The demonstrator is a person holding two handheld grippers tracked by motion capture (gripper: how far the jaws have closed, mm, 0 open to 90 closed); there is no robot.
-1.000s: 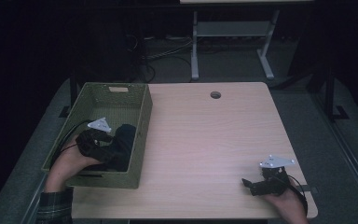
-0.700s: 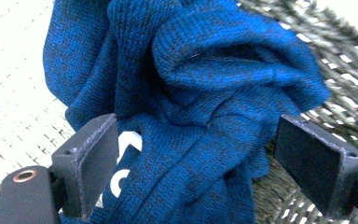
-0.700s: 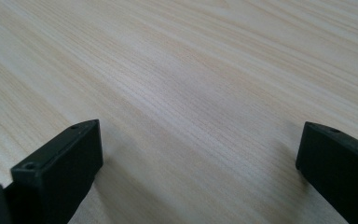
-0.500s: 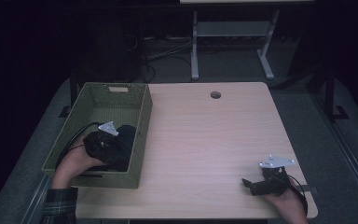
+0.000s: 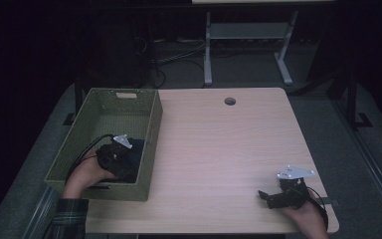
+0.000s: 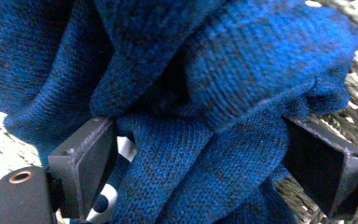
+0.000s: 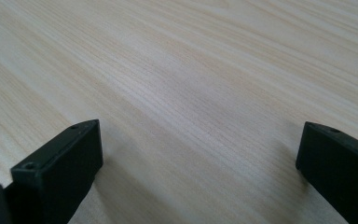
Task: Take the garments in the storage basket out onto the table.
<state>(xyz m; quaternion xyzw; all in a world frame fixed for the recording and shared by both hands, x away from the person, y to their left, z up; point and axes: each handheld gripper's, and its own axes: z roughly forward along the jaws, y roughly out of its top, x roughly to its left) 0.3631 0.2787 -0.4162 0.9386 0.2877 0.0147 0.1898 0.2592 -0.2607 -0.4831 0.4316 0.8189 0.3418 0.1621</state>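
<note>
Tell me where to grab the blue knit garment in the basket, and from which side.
Grip the thick bunched fold of the blue knit garment where the left gripper already straddles it, jaws wide on either side. Come from above, probably: the woven basket walls block any sideways approach, and the crumpled folds rise toward the opening.

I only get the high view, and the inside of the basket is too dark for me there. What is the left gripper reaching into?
Observer: A blue knit garment. A fold of it lies between the jaws of the left gripper.
Operator: Is it clamped on that fold?
Observer: It does not look so. The jaws stand wide apart, with the cloth bunched loosely between them.
</note>
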